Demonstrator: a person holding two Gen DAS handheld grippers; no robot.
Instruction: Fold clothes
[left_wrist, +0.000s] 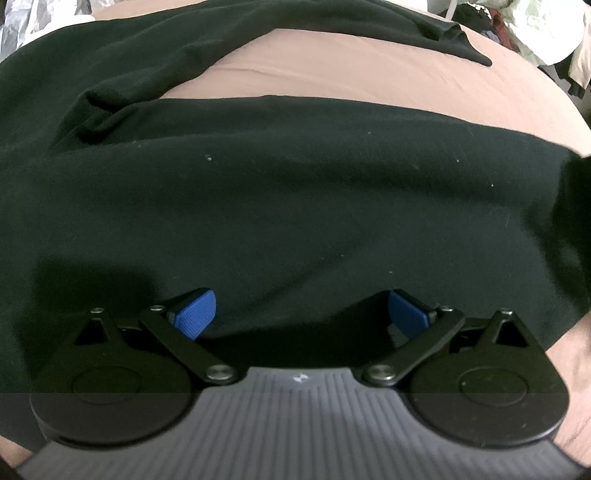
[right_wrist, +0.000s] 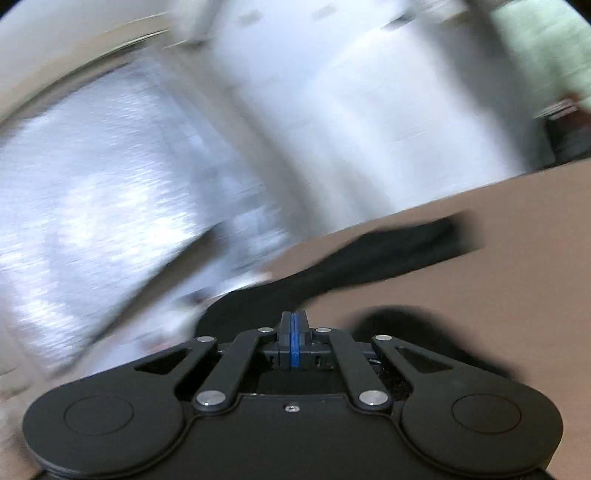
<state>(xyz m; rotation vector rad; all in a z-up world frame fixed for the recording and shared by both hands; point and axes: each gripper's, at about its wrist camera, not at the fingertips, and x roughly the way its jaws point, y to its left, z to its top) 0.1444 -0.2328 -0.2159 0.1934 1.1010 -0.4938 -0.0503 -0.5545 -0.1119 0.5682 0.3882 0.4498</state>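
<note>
Brown sheet (left_wrist: 369, 74) under black garment (left_wrist: 258, 203); left tool (left_wrist: 301, 317) released, right tool (right_wrist: 294, 325) clenched empty.

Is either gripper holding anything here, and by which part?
Left gripper: open over the black fabric garment, holding nothing. Right gripper: shut; any fabric pinched cannot be told.

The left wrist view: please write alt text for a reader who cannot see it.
A black garment lies spread over a tan bed sheet, one sleeve stretched across the far side. The left gripper hangs just above the cloth, its blue pads wide apart with nothing between them.
</note>
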